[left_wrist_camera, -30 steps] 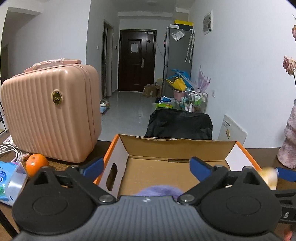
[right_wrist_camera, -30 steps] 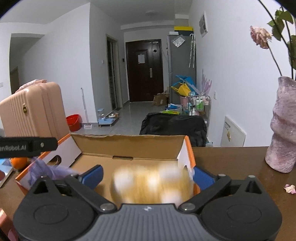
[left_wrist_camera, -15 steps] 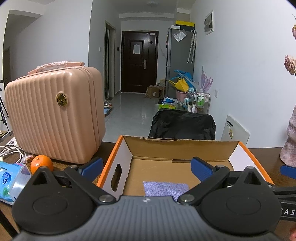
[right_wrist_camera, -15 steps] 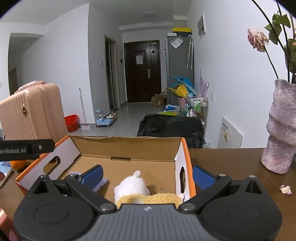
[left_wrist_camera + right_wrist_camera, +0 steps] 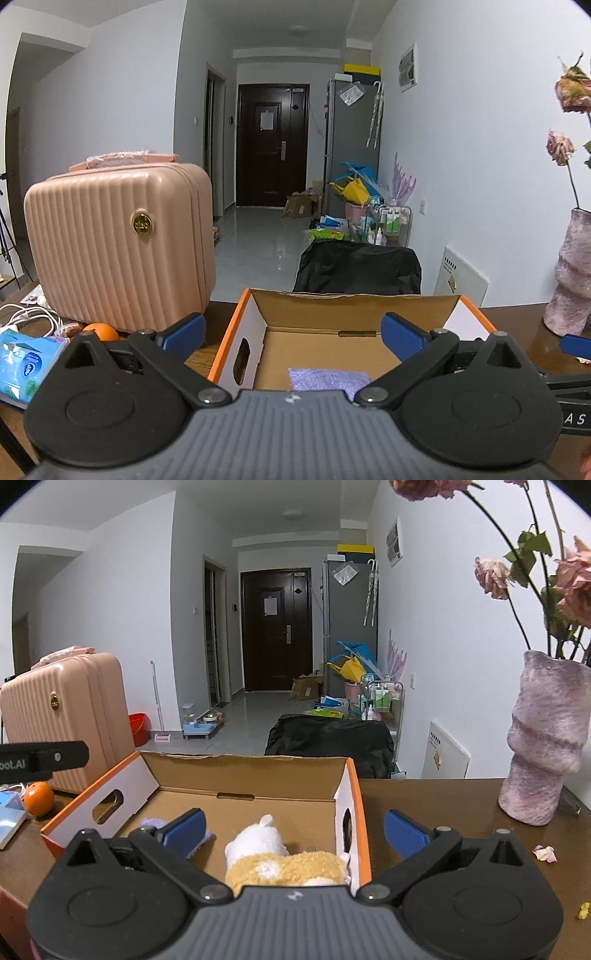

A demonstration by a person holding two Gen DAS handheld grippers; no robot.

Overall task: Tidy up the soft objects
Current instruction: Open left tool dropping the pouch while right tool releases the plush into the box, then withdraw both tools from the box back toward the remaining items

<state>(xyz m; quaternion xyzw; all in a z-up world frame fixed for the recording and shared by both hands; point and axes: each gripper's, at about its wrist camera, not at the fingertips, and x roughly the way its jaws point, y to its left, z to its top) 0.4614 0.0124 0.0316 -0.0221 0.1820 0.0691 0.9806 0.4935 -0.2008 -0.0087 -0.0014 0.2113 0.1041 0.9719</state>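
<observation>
An open cardboard box [image 5: 255,317] with orange-edged white sides stands on the dark wooden table. A purple cloth [image 5: 328,380] lies flat on its floor. My left gripper [image 5: 293,338] hangs open above the box's near side, holding nothing. In the right wrist view the same box [image 5: 354,786] holds a tan and white plush toy [image 5: 284,864] at its near right corner, with the purple cloth [image 5: 153,823] partly hidden behind my left finger. My right gripper [image 5: 293,830] is open above the toy, empty.
A pink ribbed case [image 5: 122,243] stands left of the box, with an orange [image 5: 101,330], a blue tissue pack [image 5: 26,365] and white cables [image 5: 26,317] near it. A pink vase [image 5: 546,738] with dried roses stands at the right; petals [image 5: 545,853] lie on the table.
The right gripper let go of the blurred plush toy, which now rests in the box. The left gripper released the purple cloth, now flat on the box floor. Both grippers rose and drew back.
</observation>
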